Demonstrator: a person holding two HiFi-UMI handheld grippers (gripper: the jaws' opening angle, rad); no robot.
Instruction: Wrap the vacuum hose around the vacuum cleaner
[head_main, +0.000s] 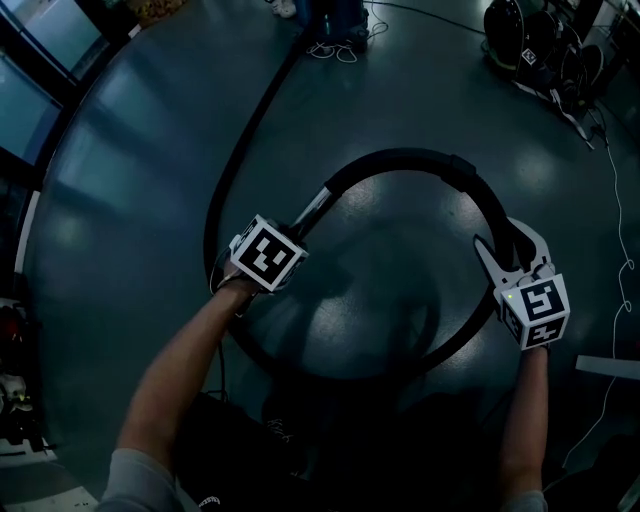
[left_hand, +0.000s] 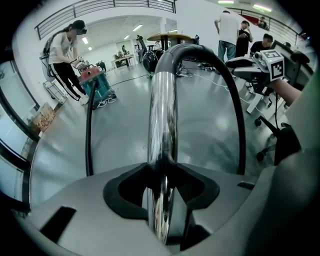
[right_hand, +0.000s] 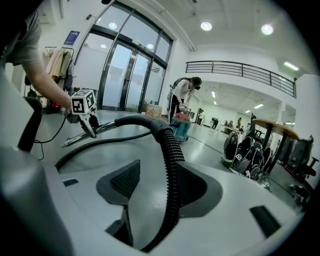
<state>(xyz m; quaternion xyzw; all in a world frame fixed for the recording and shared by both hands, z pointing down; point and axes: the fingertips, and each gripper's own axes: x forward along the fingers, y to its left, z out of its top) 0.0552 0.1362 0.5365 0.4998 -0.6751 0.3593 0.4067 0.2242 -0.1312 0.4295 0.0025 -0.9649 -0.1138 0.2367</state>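
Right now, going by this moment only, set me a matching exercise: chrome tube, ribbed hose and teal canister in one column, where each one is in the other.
Things:
1. chrome tube
2. ribbed hose
3. teal canister

Places:
A. on the floor beside a standing person
B. clamped in the left hand-held gripper
C. passing between the open jaws of the right hand-held gripper

Pairs: 1-B, 2-C, 3-A.
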